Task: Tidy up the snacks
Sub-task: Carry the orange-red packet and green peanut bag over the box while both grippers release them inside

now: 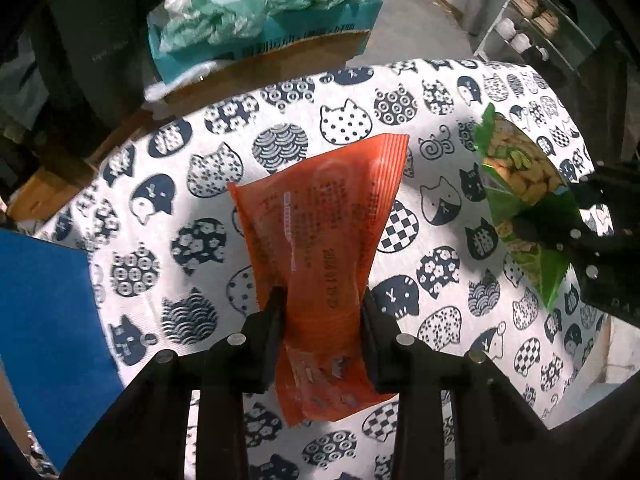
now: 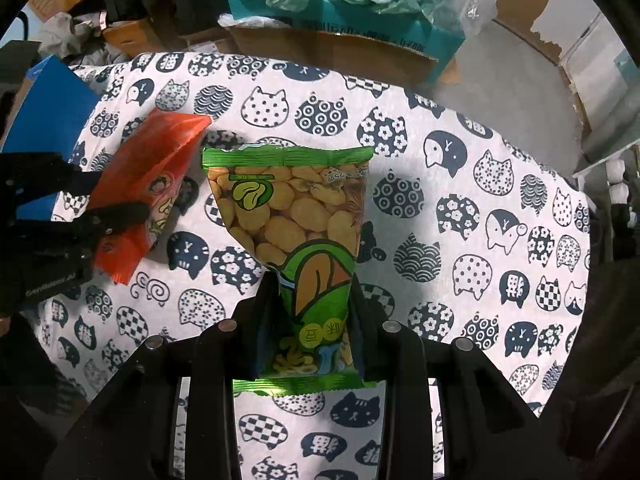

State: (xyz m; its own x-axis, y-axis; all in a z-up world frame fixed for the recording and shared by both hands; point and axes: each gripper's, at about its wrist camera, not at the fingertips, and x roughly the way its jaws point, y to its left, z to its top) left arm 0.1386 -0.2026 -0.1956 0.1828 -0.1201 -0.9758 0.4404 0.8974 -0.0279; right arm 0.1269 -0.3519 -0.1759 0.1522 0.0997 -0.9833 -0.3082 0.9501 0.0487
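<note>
Orange packet (image 1: 320, 240) pinched low by left gripper (image 1: 322, 332), hanging above the cat-print cloth (image 1: 192, 184). Looks light and crinkly, probably slick film, so best gripped mid-body, not the seal. Green bean snack bag (image 2: 304, 248) clamped in right gripper (image 2: 314, 320), same deal. Blue box (image 2: 44, 128) at left edge, cluttered cardboard boxes (image 2: 332, 48) behind.

An orange snack packet (image 1: 320, 240) and a green bean-snack packet (image 2: 296, 232) hang lifted above the cat-print cloth (image 2: 440, 160).

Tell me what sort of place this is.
Probably a cluttered storeroom or workroom: a table under a cat-print cloth, open cardboard boxes stuffed with plastic bags, and a white shelf rack.
</note>
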